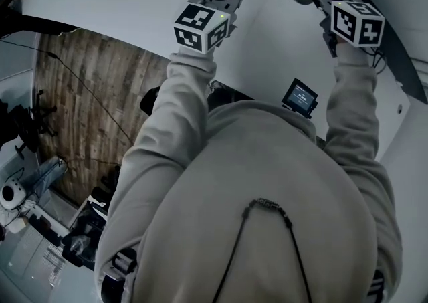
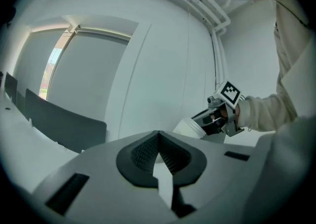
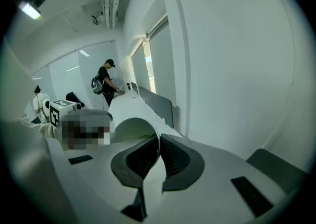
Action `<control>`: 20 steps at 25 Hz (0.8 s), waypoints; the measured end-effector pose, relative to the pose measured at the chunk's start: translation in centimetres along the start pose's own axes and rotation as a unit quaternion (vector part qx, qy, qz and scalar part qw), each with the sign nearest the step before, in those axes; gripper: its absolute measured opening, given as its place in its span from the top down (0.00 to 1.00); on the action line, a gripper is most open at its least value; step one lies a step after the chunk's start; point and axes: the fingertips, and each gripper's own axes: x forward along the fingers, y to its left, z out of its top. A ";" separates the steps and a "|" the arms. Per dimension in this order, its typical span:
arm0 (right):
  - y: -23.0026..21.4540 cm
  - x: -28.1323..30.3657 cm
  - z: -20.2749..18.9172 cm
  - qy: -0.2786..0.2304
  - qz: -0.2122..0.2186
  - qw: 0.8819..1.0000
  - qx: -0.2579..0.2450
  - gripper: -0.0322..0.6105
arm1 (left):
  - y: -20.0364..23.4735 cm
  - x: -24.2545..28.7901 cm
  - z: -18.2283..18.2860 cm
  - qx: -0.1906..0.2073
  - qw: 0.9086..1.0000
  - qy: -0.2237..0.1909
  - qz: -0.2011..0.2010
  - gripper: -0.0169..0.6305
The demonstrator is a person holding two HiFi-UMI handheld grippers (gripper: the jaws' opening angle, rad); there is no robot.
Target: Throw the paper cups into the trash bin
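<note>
Jaws of the right gripper (image 3: pixel 159 141) stand narrow, pinched on the thin wall of one white paper cup (image 3: pixel 129 128), with one jaw inside its mouth and the other outside. That single cup is the only one in sight. It hangs in the air at the gripper's tip, held up close to a white wall (image 2: pixel 163 60). Jaws of the left gripper (image 2: pixel 158 136) are closed pad to pad with nothing between them, and this gripper is raised just beside the right one, apart from the cup. Two grippers, each with one marker cube. From the right gripper view, one long white worktop (image 3: pixel 129 103) runs away along the wall, and two other people are at its far end, one standing (image 3: pixel 105 83) at it and one (image 3: pixel 37 102) further left
</note>
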 end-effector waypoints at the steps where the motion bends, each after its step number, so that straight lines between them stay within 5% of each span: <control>1: -0.3 0.1 -0.5 -0.001 0.003 1.000 0.007 0.89 | -0.1 0.5 -0.8 -0.002 1.000 0.005 0.002 0.98; 8: -1.5 1.8 -4.1 0.016 0.031 0.999 0.043 0.89 | 0.7 0.9 -2.3 0.003 0.999 0.028 0.036 0.98; 13: -1.8 2.7 -3.1 0.020 0.061 0.997 0.034 0.89 | 1.4 -1.5 -0.9 0.036 0.995 0.036 0.088 0.98; 16: 0.2 4.7 -1.8 0.034 0.089 0.995 0.012 0.89 | 3.6 -5.6 -1.4 0.039 0.989 0.058 0.128 0.98; 20: 6.6 7.4 -3.1 0.059 0.133 0.989 -0.007 0.89 | 7.9 -16.4 -3.7 -0.021 0.972 0.045 0.229 0.98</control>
